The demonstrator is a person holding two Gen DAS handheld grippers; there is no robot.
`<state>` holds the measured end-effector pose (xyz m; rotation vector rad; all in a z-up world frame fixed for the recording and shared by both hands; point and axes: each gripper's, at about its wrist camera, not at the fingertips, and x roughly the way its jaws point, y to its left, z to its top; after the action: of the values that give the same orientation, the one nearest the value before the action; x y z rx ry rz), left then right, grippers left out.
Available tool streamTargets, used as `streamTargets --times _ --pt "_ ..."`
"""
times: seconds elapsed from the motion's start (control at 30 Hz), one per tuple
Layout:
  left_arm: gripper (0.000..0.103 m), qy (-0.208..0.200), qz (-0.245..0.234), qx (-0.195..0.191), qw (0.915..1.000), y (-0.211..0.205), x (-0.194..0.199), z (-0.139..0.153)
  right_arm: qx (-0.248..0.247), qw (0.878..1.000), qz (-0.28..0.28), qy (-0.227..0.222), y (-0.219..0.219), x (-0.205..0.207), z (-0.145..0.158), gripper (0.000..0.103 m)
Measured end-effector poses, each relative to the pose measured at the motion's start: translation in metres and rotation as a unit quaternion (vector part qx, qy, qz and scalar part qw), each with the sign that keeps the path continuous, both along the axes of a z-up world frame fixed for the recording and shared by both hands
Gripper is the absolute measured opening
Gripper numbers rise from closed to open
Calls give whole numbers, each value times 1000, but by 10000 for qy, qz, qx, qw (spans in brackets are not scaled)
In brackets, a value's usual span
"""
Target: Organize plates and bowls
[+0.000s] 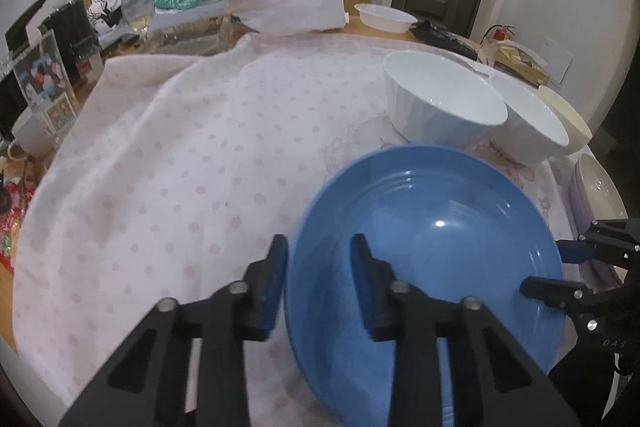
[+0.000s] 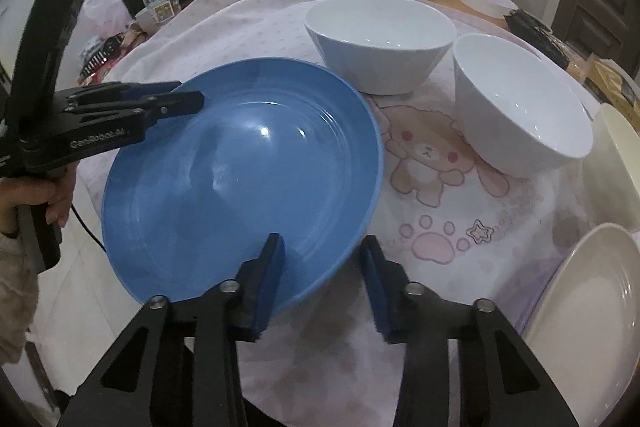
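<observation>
A deep blue plate [image 1: 440,227] [image 2: 240,167] lies on a pink dotted cloth [image 1: 180,147]. My left gripper [image 1: 320,259] [image 2: 192,97] straddles its left rim, one pad outside and one on the inner slope, shut on it. My right gripper [image 2: 320,259] [image 1: 542,267] holds the opposite rim the same way, shut on it. Behind the plate stand two empty white bowls [image 1: 440,103] [image 1: 528,123], side by side; in the right wrist view they are the wide bowl [image 2: 380,39] and the rounder bowl [image 2: 516,107]. A cream plate [image 2: 592,299] [image 1: 600,183] sits at the right edge.
A hand [image 2: 52,203] grips the left tool's handle. Clutter lines the table's left side: a photo frame [image 1: 44,75], a mug [image 1: 32,135], a wine glass [image 1: 138,13]. A white plastic container [image 1: 384,17] and bags sit at the back. Another cream dish [image 2: 616,143] stands beyond the bowls.
</observation>
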<state>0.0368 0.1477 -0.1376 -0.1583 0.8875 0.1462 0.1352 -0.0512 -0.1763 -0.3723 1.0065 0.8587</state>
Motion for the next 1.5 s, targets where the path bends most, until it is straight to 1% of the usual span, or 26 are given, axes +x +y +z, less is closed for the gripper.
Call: streamTargets --times 0.07,0.13,0.43,0.53,0.8,0.97,1.13,1.23,1.5 --pt "25 -16 29 75 10000 -1 0 -2 -33 10000 -7 -43 1 -1 0 27" --pt "23 -21 48 62 10000 0 0 -3 -13 10000 -9 -17 1 -1 0 28" --pt "22 -36 -13 -48 10000 -1 -1 -1 -73 9996 -2 -273 -1 -6 4 27" --pt "22 -60 -34 -30 10000 -5 -2 2 -51 9995 -13 -304 -5 -7 7 27" --pt "22 -186 -121 -13 9998 -20 -8 21 134 9994 -95 -310 -22 -12 17 27" --pt "22 -298 -245 63 9992 -36 -10 38 252 9983 -194 -492 -40 -17 31 27" --pt "22 -389 -488 112 9980 -62 -2 56 455 9961 -462 -605 -72 -13 48 27" --pt "22 -413 -698 168 9966 -87 8 64 518 9942 -650 -689 -93 -10 54 27" --pt "23 -376 -1254 142 9913 -156 39 71 522 9863 -1228 -967 -162 2 67 27"
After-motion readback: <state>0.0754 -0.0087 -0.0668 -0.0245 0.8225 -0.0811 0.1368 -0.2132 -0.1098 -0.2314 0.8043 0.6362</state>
